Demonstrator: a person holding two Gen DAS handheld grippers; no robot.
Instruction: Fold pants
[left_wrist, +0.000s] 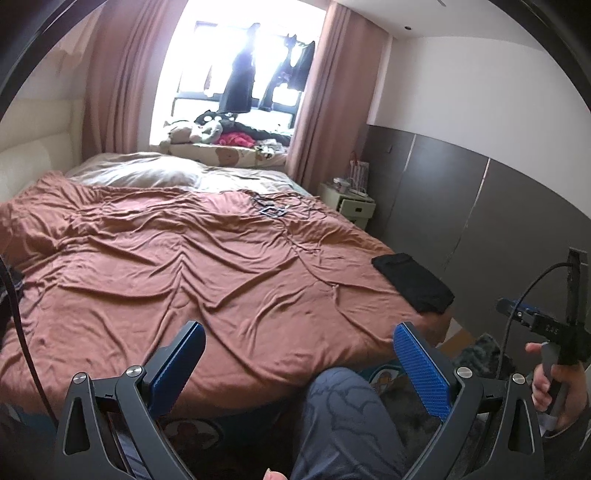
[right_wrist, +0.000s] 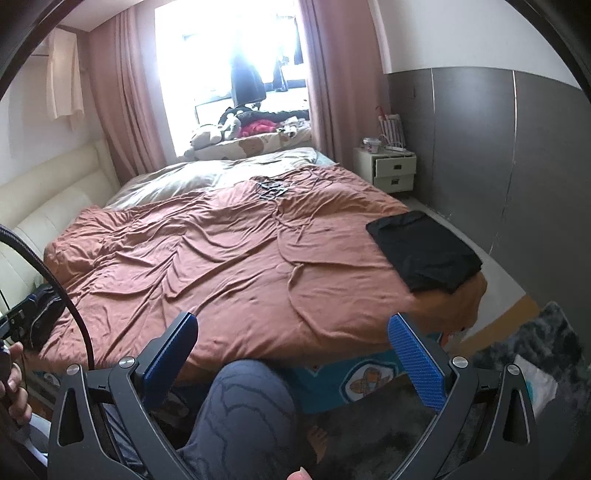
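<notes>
The folded black pants lay at the near right corner of the bed, on the rumpled rust-brown cover, touching neither tool. The left gripper was held above the bed's near edge with its blue-padded jaws spread wide and empty; the right gripper was likewise released and empty. A knee in patterned grey trousers showed between the jaws. A cream nightstand stood beyond the bed.
</notes>
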